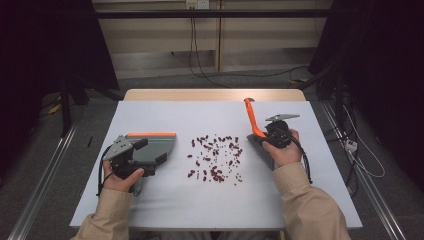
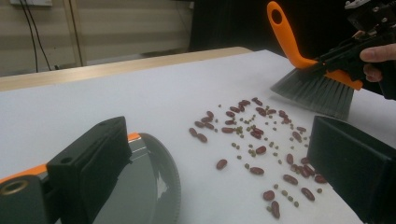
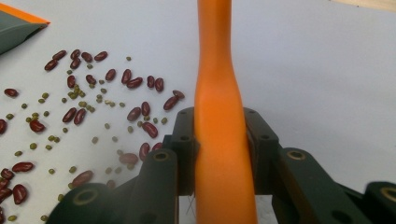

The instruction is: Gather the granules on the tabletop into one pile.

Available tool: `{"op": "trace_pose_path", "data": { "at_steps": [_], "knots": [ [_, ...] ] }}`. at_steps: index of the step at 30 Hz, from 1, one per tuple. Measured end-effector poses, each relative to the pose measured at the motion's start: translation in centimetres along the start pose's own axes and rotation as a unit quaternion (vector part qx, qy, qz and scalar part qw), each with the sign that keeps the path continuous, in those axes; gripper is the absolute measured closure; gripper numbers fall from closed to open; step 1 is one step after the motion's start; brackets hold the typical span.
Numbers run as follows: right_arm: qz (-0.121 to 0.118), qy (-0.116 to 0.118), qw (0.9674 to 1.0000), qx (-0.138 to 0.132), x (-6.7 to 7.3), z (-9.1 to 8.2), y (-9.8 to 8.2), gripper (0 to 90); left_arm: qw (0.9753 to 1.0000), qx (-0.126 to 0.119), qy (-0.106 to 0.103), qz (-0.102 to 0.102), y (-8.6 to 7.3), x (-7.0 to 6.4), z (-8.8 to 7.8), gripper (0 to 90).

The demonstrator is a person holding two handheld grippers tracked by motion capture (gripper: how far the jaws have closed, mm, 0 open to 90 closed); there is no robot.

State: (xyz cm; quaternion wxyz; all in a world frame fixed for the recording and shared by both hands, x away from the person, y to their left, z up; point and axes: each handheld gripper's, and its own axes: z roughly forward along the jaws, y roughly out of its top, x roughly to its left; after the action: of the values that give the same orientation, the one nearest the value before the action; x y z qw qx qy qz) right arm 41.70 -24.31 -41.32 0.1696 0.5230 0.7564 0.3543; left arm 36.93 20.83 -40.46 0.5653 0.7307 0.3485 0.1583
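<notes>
A small brush with an orange handle (image 3: 218, 93) and grey bristles (image 2: 315, 91) is clamped in my right gripper (image 3: 219, 135), whose jaws press on the handle from both sides. In the high view the brush (image 1: 252, 122) stands tilted at the right of a scatter of red beans and small green peas (image 1: 216, 157), its bristles low by the table. A grey dustpan with an orange edge (image 1: 156, 142) lies left of the beans. My left gripper (image 2: 219, 140) stands wide open, one jaw over the dustpan (image 2: 140, 186), the other over bare table near the beans (image 2: 254, 140).
The white table (image 1: 165, 200) ends in a wooden strip (image 1: 215, 94) at the far side. Dark curtains, metal rails and loose cables on the floor surround it. Both sleeved forearms enter from the near edge.
</notes>
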Motion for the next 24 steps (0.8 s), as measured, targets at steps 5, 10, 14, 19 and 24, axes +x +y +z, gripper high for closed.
{"op": "trace_pose_path", "data": {
  "at_steps": [5, 10, 14, 19, 24],
  "knots": [
    [-0.005, -0.003, 1.0, 0.006, 0.0, 0.15, -0.13, 69.1, 1.0, -0.001, -0.002, -0.002, -0.01, 0.0, 0.12, 5.7],
    [-0.004, -0.002, 0.9999, 0.013, -0.12, 0.36, -0.28, 68.7, 1.0, -0.002, -0.005, -0.001, -0.02, -0.02, 0.19, 5.7],
    [-0.005, 0.005, 0.9999, 0.013, -0.12, 0.33, -0.28, 67.2, 1.0, -0.002, -0.006, -0.002, -0.04, -0.19, 0.19, 5.7],
    [-0.011, 0.018, 0.9998, 0.001, 0.06, -0.03, -0.2, 60.4, 1.0, -0.004, -0.006, 0.0, -0.02, -0.21, 0.12, 5.7],
    [-0.02, 0.017, 0.9996, 0.005, 0.16, -0.54, -0.31, 53.7, 1.0, -0.002, -0.005, -0.001, -0.06, -0.1, 0.18, 5.7]
  ]
}}
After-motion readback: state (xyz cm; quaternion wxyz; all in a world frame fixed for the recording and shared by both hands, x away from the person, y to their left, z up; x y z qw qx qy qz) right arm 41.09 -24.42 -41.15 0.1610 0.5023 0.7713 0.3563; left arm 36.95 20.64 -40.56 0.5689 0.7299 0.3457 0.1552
